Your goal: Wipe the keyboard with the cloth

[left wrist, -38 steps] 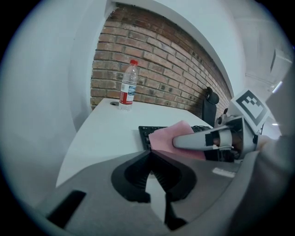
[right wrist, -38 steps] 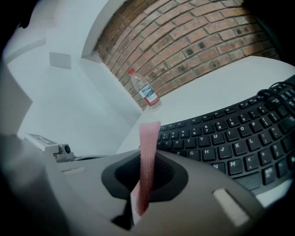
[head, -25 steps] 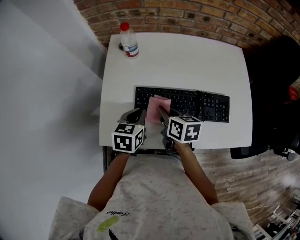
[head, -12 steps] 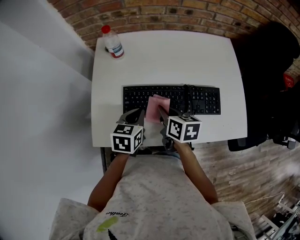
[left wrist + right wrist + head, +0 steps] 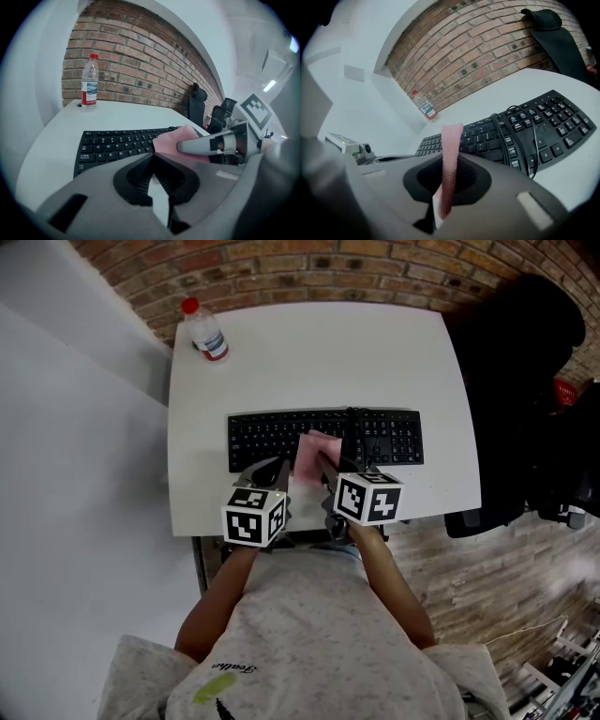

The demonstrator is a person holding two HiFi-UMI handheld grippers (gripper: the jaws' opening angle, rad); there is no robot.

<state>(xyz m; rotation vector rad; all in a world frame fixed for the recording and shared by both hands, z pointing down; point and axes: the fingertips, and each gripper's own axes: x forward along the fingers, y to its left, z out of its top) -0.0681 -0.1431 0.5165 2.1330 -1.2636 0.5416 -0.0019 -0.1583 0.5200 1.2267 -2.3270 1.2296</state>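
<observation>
Wipe step in hand: cloth point(image 5: 317, 448) at the keyboard point(image 5: 267, 437), contact unconfirmed.
Your right gripper point(image 5: 449, 164) had its fingers clenched on the pink cloth over mid-board on the worktop point(image 5: 319, 352); your left gripper point(image 5: 152, 157) was clenched on nothing. Next, I judged, you needed to press down and drag along the rows. Only the right gripper view showed the pinch; only the head view placed the cloth.

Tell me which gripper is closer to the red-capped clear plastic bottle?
Left. Left gripper: toward the person from the clear plastic bottle. Right gripper: farther right again.
</observation>
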